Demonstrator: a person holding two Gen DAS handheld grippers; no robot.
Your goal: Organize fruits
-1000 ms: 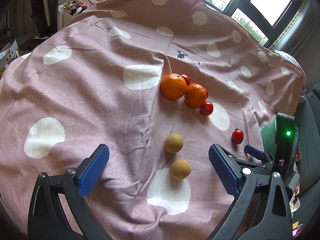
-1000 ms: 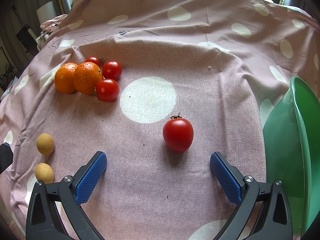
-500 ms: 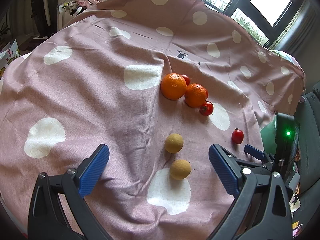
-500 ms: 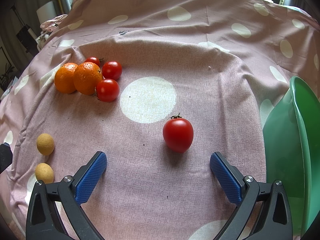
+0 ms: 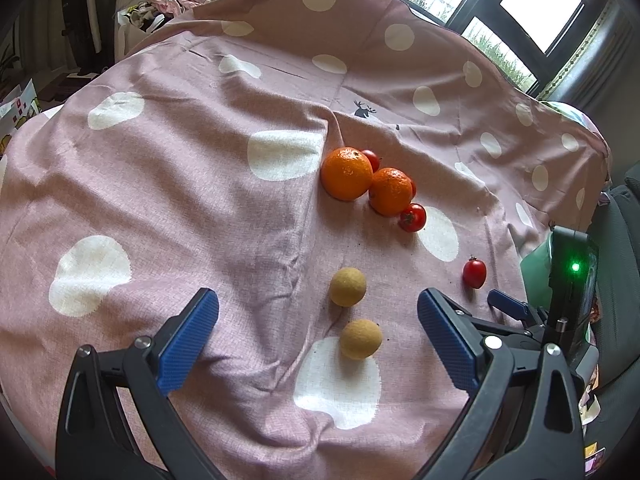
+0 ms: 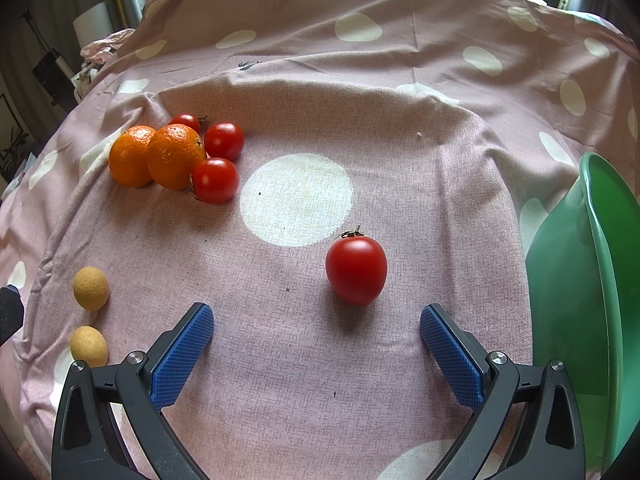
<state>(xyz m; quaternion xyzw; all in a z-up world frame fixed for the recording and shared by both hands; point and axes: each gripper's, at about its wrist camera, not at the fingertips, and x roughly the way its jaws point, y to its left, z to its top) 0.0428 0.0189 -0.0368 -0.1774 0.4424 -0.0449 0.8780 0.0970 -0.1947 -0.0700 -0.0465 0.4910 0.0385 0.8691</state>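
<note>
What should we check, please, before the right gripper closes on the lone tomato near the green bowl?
1. Right gripper open: ok.
2. Lone tomato ahead of and between the fingers: ok.
3. Tomato apart from other fruit: ok.
4. Green bowl beside it, within view: ok.
5. Bowl contents: cannot tell.
6. Left gripper open, over the two tan fruits, out of the way: ok.
</note>
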